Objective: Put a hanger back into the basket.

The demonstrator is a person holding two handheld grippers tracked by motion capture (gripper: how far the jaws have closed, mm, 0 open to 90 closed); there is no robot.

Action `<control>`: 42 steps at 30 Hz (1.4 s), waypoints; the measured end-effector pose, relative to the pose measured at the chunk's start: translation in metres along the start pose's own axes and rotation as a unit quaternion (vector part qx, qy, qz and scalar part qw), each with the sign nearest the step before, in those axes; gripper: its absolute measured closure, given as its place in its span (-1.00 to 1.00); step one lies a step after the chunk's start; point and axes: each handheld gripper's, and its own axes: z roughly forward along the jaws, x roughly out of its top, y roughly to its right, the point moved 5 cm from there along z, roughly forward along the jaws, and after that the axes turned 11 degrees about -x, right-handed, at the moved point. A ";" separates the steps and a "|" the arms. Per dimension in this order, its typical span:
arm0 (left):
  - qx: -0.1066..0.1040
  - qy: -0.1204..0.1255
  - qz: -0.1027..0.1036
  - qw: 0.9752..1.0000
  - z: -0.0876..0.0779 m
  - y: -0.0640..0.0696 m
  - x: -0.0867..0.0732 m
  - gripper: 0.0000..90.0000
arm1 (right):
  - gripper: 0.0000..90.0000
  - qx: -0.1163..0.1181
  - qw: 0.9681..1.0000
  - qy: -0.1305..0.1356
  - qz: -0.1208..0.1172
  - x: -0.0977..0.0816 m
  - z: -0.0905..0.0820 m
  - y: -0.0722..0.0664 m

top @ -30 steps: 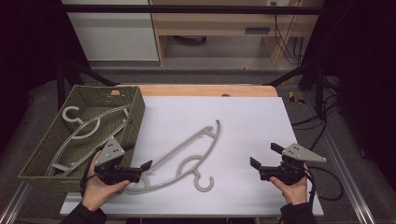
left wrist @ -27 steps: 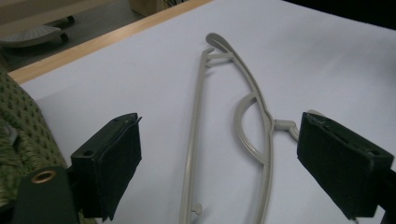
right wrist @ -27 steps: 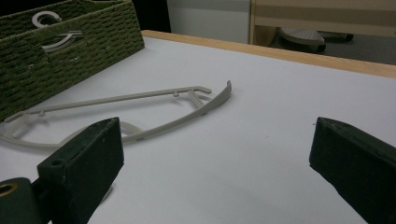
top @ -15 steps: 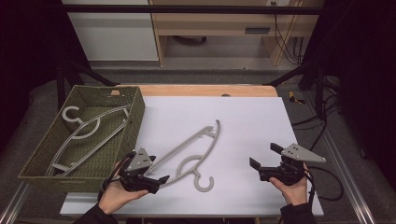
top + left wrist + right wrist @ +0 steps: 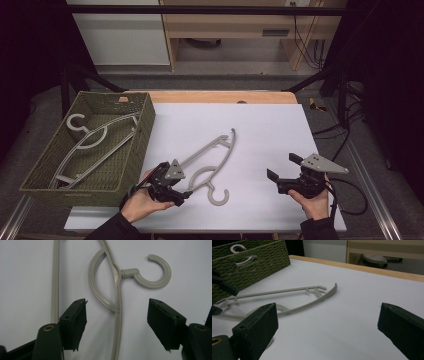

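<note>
A grey plastic hanger (image 5: 210,160) lies flat on the white tabletop (image 5: 280,130), its hook (image 5: 220,195) toward the front edge. My left gripper (image 5: 186,192) is low over the hanger just left of the hook. In the left gripper view one hanger arm (image 5: 119,290) runs between the jaws. They have just been closing, but the pads (image 5: 77,322) stand apart from the arm. My right gripper (image 5: 283,167) rests at the front right, open with nothing between its fingers (image 5: 254,332). It faces the hanger (image 5: 312,303) from a distance.
A green woven basket (image 5: 135,150) stands at the left with more grey hangers (image 5: 95,140) inside, close to my left hand. A wooden strip (image 5: 225,96) borders the table's far side. Cables (image 5: 350,190) trail off the right edge.
My left gripper has moved right, from beside the basket to over the hanger near its hook, and sunk lower with narrower jaws. The right gripper has stayed put.
</note>
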 end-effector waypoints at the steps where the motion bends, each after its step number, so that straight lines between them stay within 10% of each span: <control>1: 0.000 -0.008 0.005 1.000 0.002 0.000 0.002 -0.26 | -0.93 0.000 1.000 0.000 0.000 0.000 0.000 0.000; 33: -0.011 -0.097 0.005 0.995 0.061 -0.008 0.013 0.61 | -0.93 0.004 1.000 0.000 -0.010 0.001 0.000 -0.003; 42: -0.026 -0.099 -0.048 0.994 0.062 -0.013 0.015 0.72 | -0.93 0.005 1.000 0.000 -0.010 0.001 0.001 -0.004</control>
